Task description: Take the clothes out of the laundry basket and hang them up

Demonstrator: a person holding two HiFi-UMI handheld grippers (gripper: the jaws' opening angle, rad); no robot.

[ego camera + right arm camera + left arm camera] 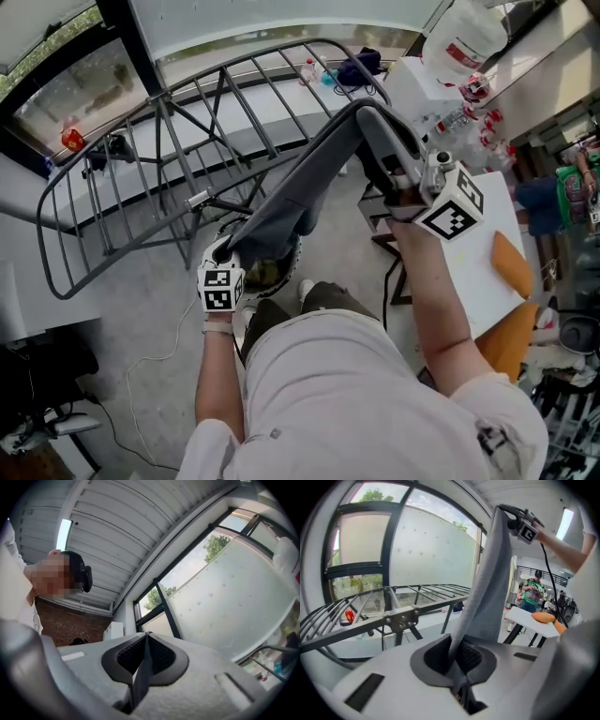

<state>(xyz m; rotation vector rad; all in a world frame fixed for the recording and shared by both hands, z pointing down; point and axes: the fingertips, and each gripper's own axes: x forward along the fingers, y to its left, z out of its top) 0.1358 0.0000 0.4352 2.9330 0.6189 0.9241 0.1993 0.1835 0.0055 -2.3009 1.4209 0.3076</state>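
My left claw (457, 663) and right claw (143, 660) both pinch the grey garment (314, 173); I'd stretch it taut, then drape it over the drying rack (196, 199).

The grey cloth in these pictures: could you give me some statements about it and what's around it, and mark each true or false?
1. Both grippers are shut on the grey cloth. True: the left gripper and the right gripper each pinch an end.
2. The cloth hangs over the rack. False: it is stretched between the two grippers, on the near side of the rack.
3. The right gripper is held higher than the left. True.
4. An orange thing lies on the floor. False: it lies on the white table.
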